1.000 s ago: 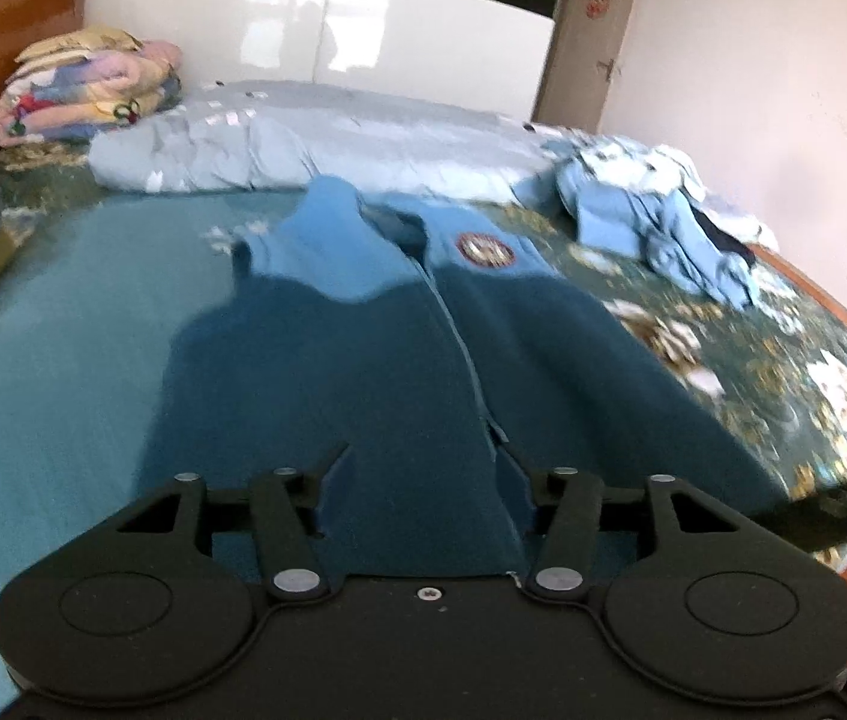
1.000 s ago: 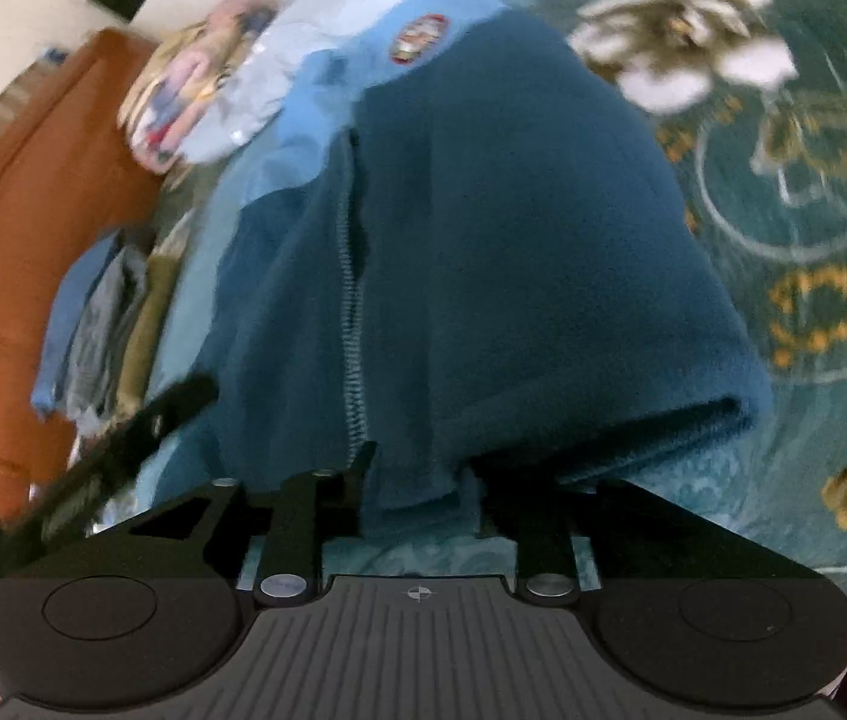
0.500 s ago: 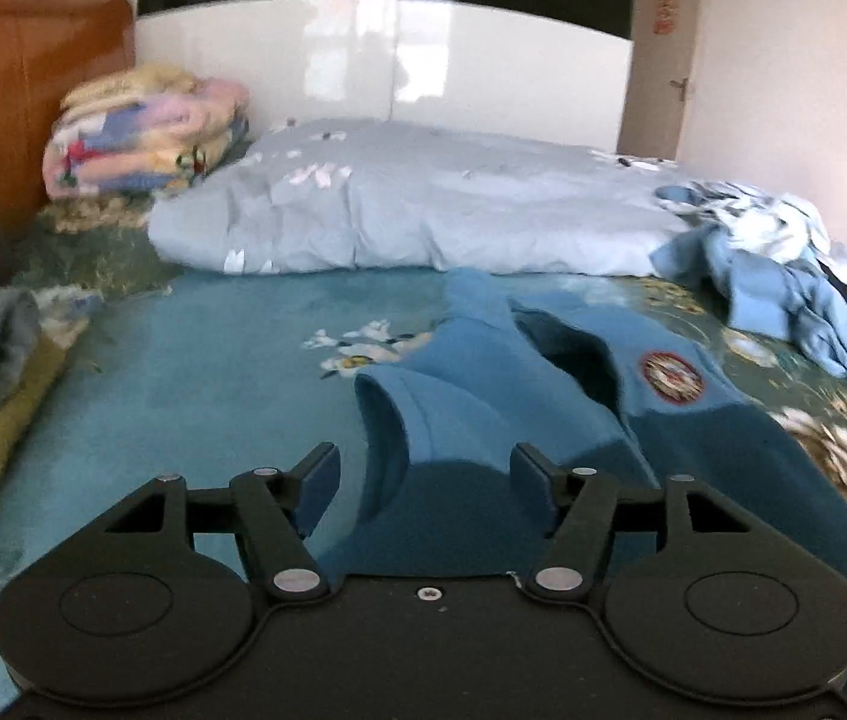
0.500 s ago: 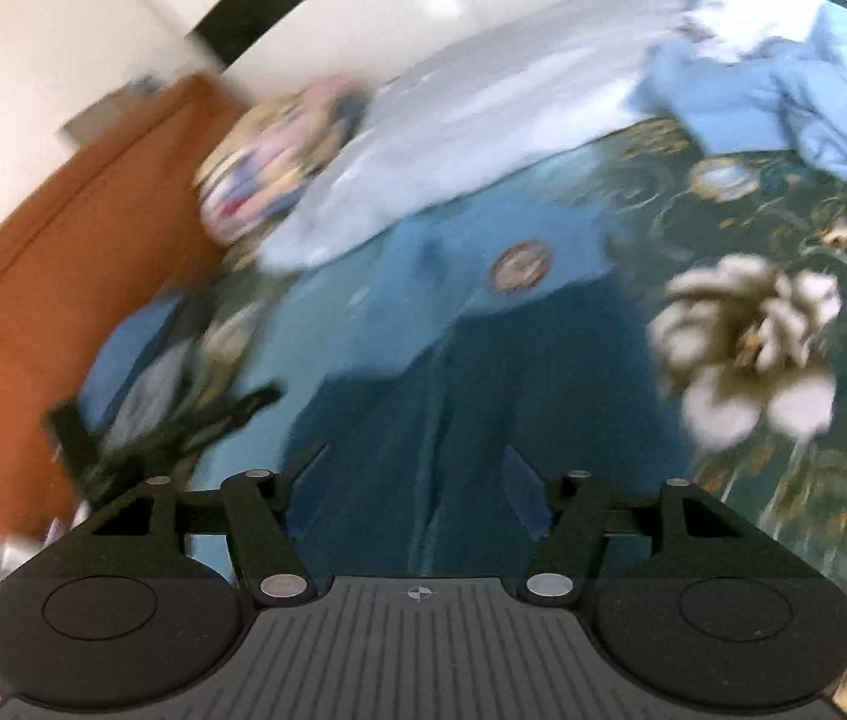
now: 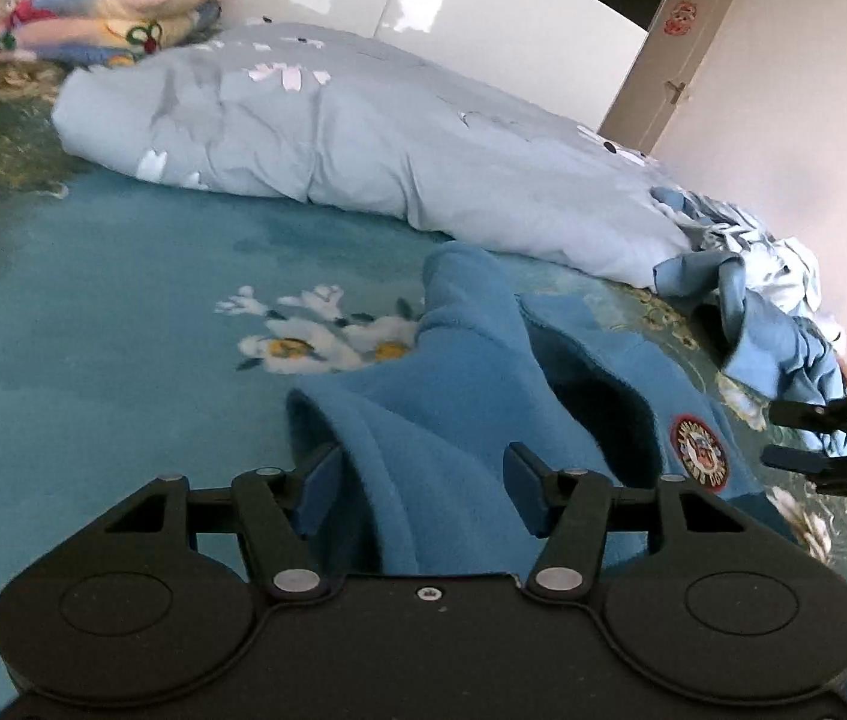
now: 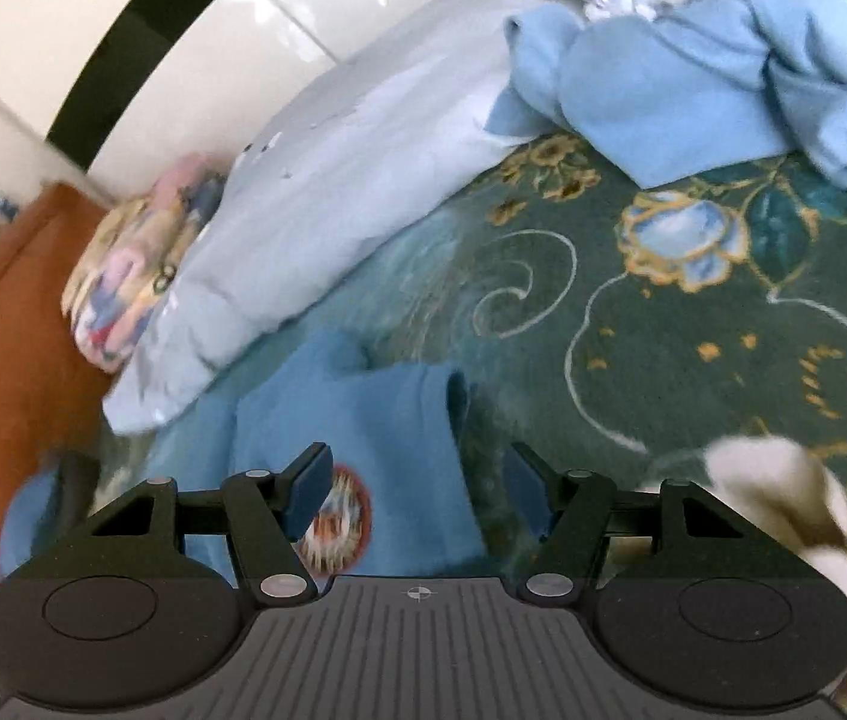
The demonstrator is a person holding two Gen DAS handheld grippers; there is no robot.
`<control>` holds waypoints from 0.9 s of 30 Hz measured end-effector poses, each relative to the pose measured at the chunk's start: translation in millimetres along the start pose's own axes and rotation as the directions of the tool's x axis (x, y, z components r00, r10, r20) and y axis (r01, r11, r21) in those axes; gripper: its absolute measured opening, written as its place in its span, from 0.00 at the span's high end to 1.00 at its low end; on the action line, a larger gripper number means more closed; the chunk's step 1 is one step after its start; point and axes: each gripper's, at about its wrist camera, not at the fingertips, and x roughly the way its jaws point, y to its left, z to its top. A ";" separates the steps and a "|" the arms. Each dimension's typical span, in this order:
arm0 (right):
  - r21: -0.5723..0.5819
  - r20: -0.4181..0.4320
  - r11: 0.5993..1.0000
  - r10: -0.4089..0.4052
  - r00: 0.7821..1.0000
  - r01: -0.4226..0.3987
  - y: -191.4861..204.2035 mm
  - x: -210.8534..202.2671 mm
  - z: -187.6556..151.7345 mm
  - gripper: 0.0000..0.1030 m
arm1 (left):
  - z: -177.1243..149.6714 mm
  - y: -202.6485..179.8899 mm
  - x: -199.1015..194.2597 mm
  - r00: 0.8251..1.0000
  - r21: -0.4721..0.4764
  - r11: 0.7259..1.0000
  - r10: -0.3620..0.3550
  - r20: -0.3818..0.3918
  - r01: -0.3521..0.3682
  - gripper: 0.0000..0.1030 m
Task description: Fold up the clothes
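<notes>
A: Where was the blue fleece jacket [image 5: 459, 396]?

B: Flat on the bed [image 5: 99, 324], collar towards the grey duvet [image 5: 363, 138], round badge [image 5: 698, 461] facing up.

A: And the left gripper [image 5: 423, 489]?

B: Tilted downward over the jacket's shoulder, its jaws closing with a ridge of fleece between them, not yet pinched.

A: The right gripper [image 6: 417, 495]?

B: Also angled down, above the badge-side shoulder near the jacket's edge. Its jaws stood apart, released, pressing nothing. Beyond the jacket lay a heap of pale blue clothes [image 6: 693, 72].
</notes>
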 end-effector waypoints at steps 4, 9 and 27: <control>0.015 -0.040 1.000 0.000 0.999 0.001 -1.9 22.0 10.4 0.40 | 5.0 16.0 13.9 0.996 -0.110 0.990 -0.084 -0.005 0.083 0.61; -0.008 -0.072 0.998 0.060 0.996 -0.061 1.7 37.5 18.0 0.47 | 9.0 26.0 24.0 0.996 -0.145 0.986 -0.083 -0.026 0.079 0.83; -0.072 -0.115 0.997 0.020 0.993 -0.028 7.7 54.1 14.4 0.84 | 5.9 26.5 22.0 0.998 -0.087 0.994 0.062 0.011 -0.061 0.87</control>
